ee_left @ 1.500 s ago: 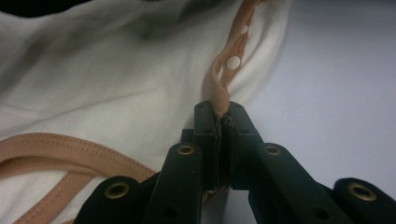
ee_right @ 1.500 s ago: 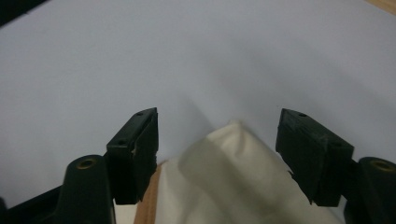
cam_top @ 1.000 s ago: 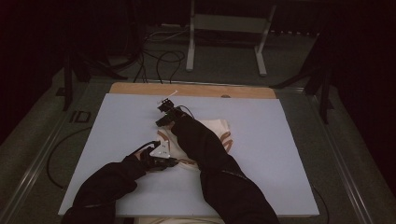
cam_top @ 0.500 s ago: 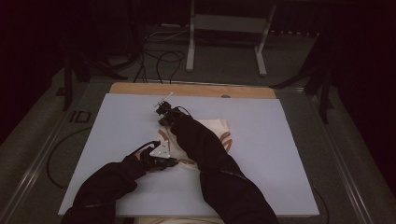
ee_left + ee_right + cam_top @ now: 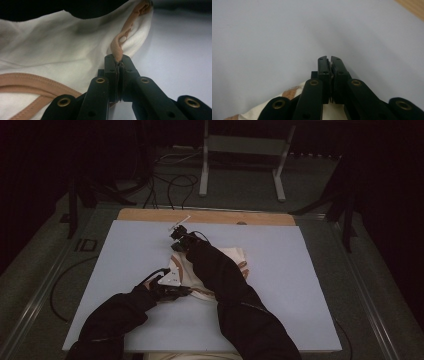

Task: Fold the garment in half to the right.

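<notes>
A white garment (image 5: 235, 257) with tan trim (image 5: 22, 80) lies crumpled in the middle of the pale blue board (image 5: 300, 285). At its near left edge, my left gripper (image 5: 187, 292) is shut on a twisted strip of the tan trim (image 5: 117, 48), as the left gripper view shows (image 5: 119, 61). My right gripper (image 5: 176, 236) reaches over the garment to its far edge. Its jaws (image 5: 330, 60) are pressed together with a thin pale sliver of cloth between the pads. White fabric (image 5: 287, 98) hangs under them. Both dark sleeves cover much of the garment.
A wooden strip (image 5: 210, 216) borders the board's far edge. Beyond it, on the floor, stand a metal frame (image 5: 240, 150) and loose cables (image 5: 170, 185). Bare board lies to the right and far left of the garment.
The right gripper has shifted only slightly at the garment's far edge. The left hand has kept still.
</notes>
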`<control>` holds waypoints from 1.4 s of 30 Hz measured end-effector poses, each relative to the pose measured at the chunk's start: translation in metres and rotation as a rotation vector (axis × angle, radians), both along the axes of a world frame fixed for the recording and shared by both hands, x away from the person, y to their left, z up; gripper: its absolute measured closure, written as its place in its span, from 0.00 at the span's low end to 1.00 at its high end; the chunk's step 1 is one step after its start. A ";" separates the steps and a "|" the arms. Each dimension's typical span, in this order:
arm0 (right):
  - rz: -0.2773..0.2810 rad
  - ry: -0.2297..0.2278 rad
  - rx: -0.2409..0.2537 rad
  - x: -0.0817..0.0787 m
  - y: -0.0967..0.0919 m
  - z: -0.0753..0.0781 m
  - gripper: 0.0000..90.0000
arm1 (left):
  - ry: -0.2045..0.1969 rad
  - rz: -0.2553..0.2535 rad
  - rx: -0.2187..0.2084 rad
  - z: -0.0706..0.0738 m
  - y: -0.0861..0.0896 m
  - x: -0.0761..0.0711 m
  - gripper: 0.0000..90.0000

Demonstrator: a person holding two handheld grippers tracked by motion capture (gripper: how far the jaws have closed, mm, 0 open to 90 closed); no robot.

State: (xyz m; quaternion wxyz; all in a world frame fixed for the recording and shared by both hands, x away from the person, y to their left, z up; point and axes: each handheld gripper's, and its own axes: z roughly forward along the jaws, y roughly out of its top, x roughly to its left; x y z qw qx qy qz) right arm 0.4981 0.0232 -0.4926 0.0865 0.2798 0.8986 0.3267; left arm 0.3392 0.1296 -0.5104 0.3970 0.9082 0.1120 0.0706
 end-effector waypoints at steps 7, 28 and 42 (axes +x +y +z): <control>0.005 -0.007 0.031 -0.003 -0.010 0.012 0.98 | -0.007 -0.012 0.024 0.001 -0.003 -0.002 0.97; 0.001 -0.029 0.073 -0.011 -0.034 0.040 0.98 | -0.052 -0.059 0.097 0.015 -0.011 -0.005 0.97; -0.019 -0.050 0.102 -0.014 -0.053 0.055 0.98 | -0.088 -0.093 0.111 0.028 -0.020 -0.005 0.97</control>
